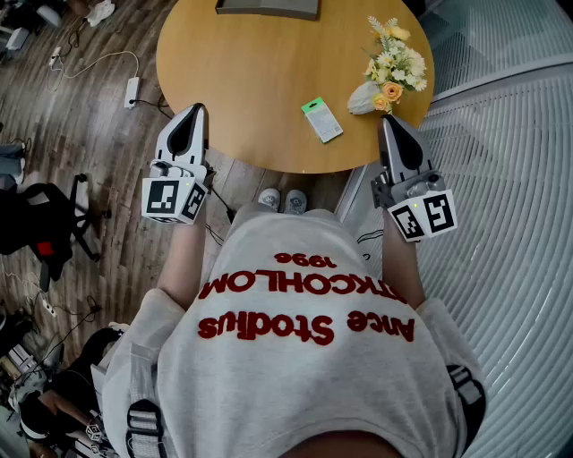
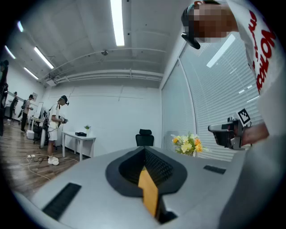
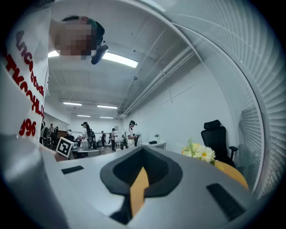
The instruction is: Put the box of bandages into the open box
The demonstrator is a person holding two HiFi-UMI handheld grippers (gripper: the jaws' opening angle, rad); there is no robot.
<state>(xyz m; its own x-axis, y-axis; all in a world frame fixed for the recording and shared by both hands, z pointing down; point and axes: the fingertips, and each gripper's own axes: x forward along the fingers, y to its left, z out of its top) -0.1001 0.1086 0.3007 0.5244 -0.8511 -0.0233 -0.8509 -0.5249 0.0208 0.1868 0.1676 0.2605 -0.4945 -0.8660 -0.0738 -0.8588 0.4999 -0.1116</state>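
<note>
Head view: the box of bandages [image 1: 321, 119] lies flat on the tabletop [image 1: 242, 80], nearer the right gripper [image 1: 390, 123]. That one and the left gripper [image 1: 192, 114] are both closed and empty. The box is likely light, stiff card, best pinched across its long edges.

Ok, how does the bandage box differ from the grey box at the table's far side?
The bandage box is small, green and white; the grey box is wider and plain grey. The bandage box lies slanted near the flowers; the grey box sits at the far edge, cut off by the frame. Both rest on the round table.
</note>
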